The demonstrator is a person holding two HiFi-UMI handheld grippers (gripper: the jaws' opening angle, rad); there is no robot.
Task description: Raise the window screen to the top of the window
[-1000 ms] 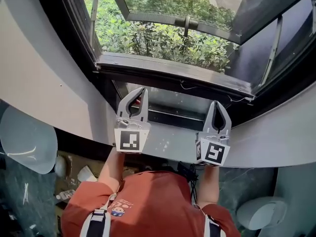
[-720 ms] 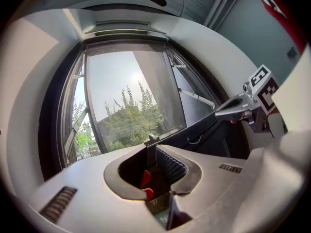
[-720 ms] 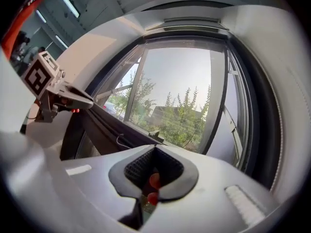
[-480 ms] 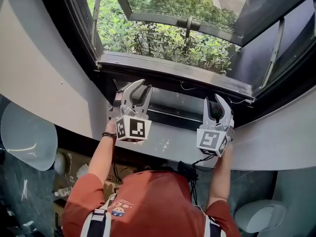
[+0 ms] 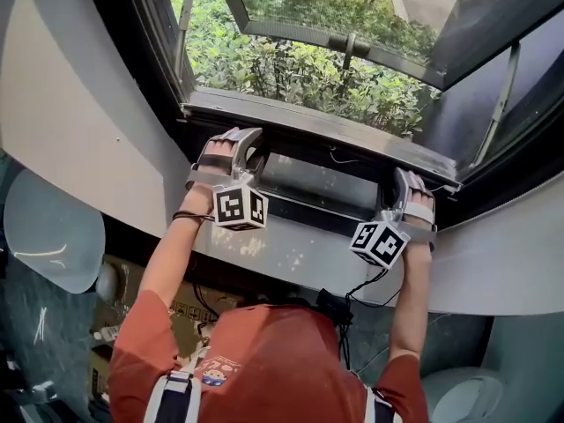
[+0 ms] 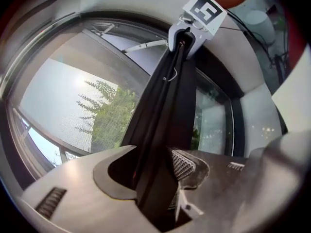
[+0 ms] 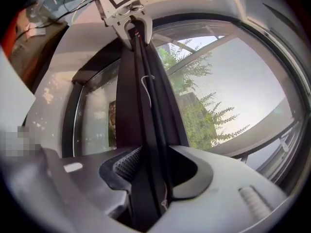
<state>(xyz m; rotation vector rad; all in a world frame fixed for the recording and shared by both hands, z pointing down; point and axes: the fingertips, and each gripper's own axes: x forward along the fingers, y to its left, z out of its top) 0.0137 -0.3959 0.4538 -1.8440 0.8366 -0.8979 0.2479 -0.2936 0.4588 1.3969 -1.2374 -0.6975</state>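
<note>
The window screen's dark bottom bar [image 5: 322,183] lies low across the window, just above the sill [image 5: 291,254]. My left gripper [image 5: 236,148] straddles the bar's left end and my right gripper [image 5: 407,188] its right end. In the left gripper view the bar [image 6: 165,106] runs between my jaws [image 6: 155,174] to the right gripper [image 6: 182,35]. In the right gripper view the bar [image 7: 146,106] runs from my jaws [image 7: 150,171] to the left gripper [image 7: 133,30]. Both pairs of jaws have just been opening, and a gap shows on one side of the bar.
Green shrubs [image 5: 291,69] lie outside, beyond the dark outer window frame [image 5: 317,126]. The grey curved sill runs under both grippers. A pale round object [image 5: 48,232] sits at the lower left. The person's red shirt [image 5: 273,359] fills the bottom.
Both grippers moved from above the sill forward to the screen bar and rolled over. Their jaws went from shut to open, with the bar now between them.
</note>
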